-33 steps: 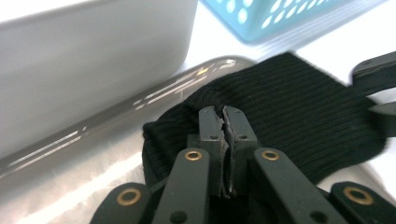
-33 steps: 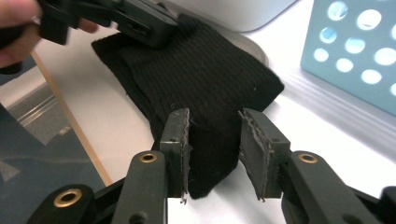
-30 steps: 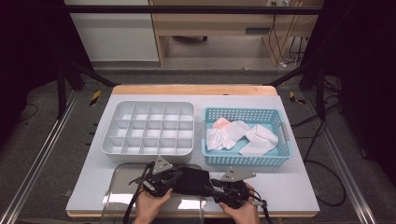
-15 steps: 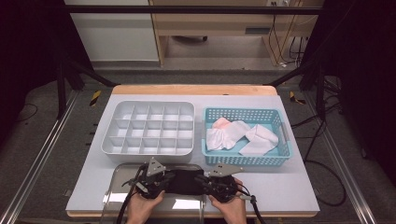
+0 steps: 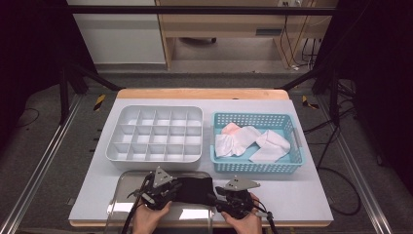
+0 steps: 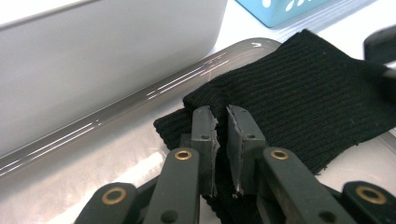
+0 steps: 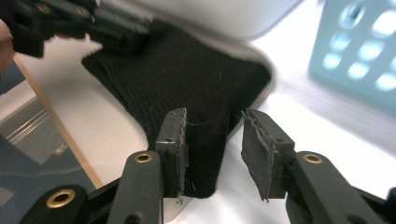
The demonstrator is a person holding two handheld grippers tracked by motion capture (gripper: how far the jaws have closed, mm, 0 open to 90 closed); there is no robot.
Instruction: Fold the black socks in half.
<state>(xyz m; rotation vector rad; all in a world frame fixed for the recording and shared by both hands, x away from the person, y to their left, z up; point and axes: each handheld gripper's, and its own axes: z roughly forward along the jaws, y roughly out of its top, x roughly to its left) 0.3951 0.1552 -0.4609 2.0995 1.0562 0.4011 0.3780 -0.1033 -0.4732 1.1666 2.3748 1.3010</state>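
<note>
Sock point(image 5: 194, 189), black and ribbed, lies on the clear tray point(image 5: 117, 204) at the table's point(image 5: 302, 195) near edge, just below the divider box point(image 5: 155, 133). Left tongs point(image 6: 223, 122) are pinched on its cuff end; right tongs point(image 7: 212, 135) stand spread around the other end, not gripping. Bare table lies right of the tray, before the blue basket point(image 5: 256, 165). Both hands are cut off at the frame's bottom.
</note>
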